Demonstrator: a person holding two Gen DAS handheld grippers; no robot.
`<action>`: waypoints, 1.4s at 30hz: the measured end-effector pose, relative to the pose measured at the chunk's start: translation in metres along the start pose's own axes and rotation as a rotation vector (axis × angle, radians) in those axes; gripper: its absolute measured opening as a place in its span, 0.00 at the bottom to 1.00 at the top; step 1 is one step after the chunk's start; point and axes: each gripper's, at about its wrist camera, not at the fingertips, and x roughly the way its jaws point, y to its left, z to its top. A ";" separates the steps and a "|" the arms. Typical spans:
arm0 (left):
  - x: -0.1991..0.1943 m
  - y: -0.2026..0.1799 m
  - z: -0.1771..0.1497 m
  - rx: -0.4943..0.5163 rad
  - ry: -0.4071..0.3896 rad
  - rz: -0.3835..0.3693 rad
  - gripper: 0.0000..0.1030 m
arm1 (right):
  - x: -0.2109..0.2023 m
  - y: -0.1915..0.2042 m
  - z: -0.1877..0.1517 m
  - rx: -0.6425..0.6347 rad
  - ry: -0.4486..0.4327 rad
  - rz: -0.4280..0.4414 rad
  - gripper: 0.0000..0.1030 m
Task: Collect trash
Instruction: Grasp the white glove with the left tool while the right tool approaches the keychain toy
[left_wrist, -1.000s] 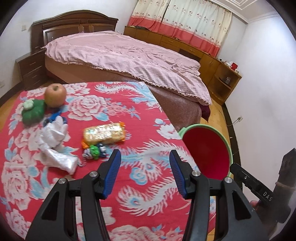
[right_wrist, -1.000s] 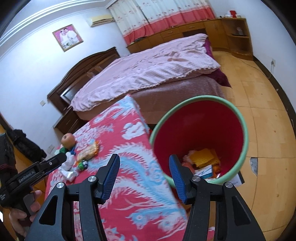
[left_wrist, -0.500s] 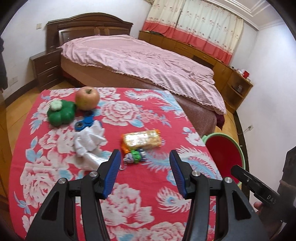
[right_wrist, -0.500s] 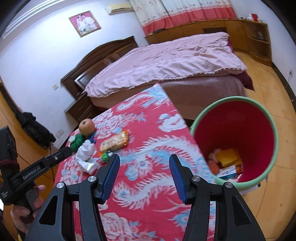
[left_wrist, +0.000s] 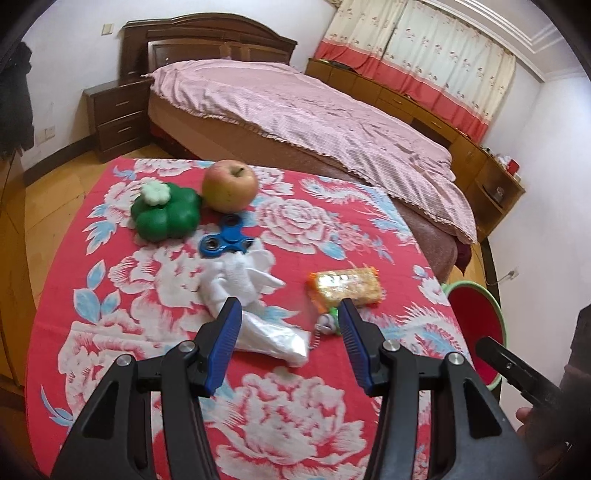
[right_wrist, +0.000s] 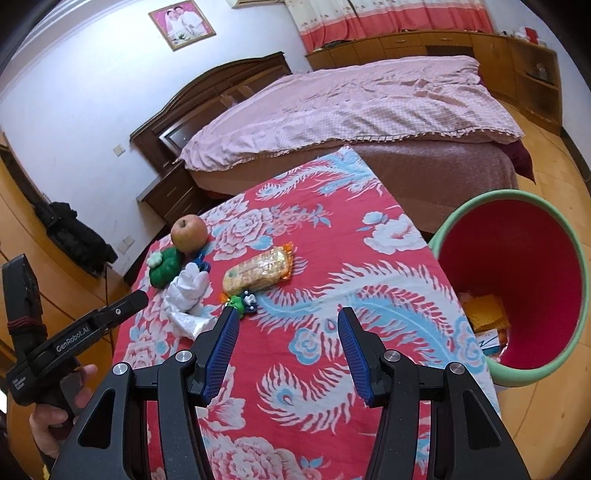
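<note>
A crumpled white tissue and plastic wrapper (left_wrist: 255, 302) lies on the red floral table (left_wrist: 155, 288), just ahead of my open left gripper (left_wrist: 288, 321). A yellow snack packet (left_wrist: 347, 286) lies to its right, with a small green toy (left_wrist: 328, 321) by it. My right gripper (right_wrist: 288, 325) is open and empty above the table; the wrapper (right_wrist: 186, 295), the packet (right_wrist: 258, 273) and the toy (right_wrist: 240, 301) lie ahead to its left. The red bin with a green rim (right_wrist: 517, 280) stands right of the table, holding some trash.
An apple (left_wrist: 229, 185), a green pepper toy (left_wrist: 166, 214) and a blue fidget spinner (left_wrist: 225, 240) sit at the table's far left. A bed (left_wrist: 295, 110) with a pink cover stands beyond the table. The other gripper's handle (right_wrist: 66, 339) shows at left.
Both grippers have swung left, away from the bin and toward the items on the table. The wrapper and packet now lie closer in front of the left gripper. Both stay open.
</note>
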 end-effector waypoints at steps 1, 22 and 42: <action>0.002 0.004 0.001 -0.005 0.001 0.005 0.53 | 0.001 0.001 0.000 -0.001 0.002 -0.002 0.55; 0.054 0.043 0.017 -0.022 0.055 0.036 0.53 | 0.037 0.016 0.010 -0.034 0.049 -0.032 0.55; 0.085 0.050 0.012 -0.064 0.097 0.005 0.28 | 0.097 0.034 0.023 -0.111 0.126 -0.005 0.59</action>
